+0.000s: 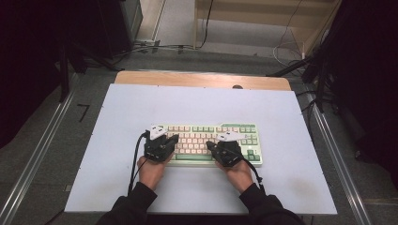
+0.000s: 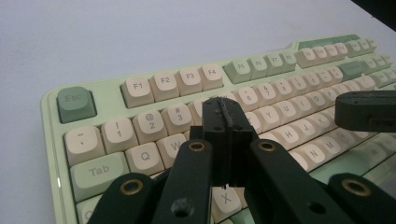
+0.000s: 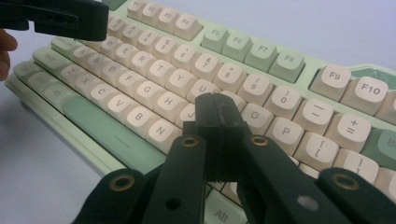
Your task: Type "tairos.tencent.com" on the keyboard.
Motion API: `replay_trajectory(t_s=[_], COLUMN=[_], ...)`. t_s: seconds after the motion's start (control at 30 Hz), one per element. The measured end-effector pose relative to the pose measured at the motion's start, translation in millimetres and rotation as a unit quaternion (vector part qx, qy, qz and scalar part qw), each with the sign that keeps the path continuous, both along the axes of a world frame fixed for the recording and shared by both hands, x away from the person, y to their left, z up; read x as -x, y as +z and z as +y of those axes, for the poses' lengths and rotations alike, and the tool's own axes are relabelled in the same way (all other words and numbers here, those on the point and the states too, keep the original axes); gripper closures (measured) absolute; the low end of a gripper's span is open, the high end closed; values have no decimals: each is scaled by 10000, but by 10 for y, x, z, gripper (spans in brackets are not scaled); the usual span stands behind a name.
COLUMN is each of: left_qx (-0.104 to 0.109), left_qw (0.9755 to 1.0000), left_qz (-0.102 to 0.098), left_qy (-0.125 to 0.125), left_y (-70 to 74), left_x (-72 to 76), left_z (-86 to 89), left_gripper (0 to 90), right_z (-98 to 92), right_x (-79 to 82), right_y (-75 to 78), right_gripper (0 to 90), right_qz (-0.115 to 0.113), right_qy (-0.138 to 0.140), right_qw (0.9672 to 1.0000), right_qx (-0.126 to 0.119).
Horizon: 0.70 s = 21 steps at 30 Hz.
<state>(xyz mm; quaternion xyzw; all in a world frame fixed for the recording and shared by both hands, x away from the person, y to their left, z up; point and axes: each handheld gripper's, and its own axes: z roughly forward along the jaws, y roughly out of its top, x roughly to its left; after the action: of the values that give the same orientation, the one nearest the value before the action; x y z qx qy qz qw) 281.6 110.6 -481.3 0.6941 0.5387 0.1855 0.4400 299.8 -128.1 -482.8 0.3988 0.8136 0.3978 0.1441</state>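
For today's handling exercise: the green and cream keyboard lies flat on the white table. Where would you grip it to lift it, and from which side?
Grip the keyboard at its two short ends, coming in level from left and right. It is long, flat and low, so its plain end edges probably give the fingers a hold clear of the keys. The left gripper and right gripper, now shut, must open first.

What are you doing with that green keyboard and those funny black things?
A person sits at a white table and holds a pair of tongs in each hand over a green and cream keyboard. Both the left tongs and the right tongs are shut with nothing between them, tips pointed down at the letter keys like poking fingers. The left pair hangs near the W and E keys, the right pair near J and K.
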Motion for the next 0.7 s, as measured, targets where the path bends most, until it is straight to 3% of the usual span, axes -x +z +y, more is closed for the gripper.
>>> replay_trajectory(t_s=[0.7], left_qx=[14], left_qw=[10000], left_qz=[28], left_qy=[64], left_y=[-15], left_x=[44], left_z=[78], left_gripper=[900], right_z=[-116], right_x=[42], right_y=[-13], right_gripper=[876], right_qz=[24], right_qy=[-72], right_qw=[10000], right_qx=[63])
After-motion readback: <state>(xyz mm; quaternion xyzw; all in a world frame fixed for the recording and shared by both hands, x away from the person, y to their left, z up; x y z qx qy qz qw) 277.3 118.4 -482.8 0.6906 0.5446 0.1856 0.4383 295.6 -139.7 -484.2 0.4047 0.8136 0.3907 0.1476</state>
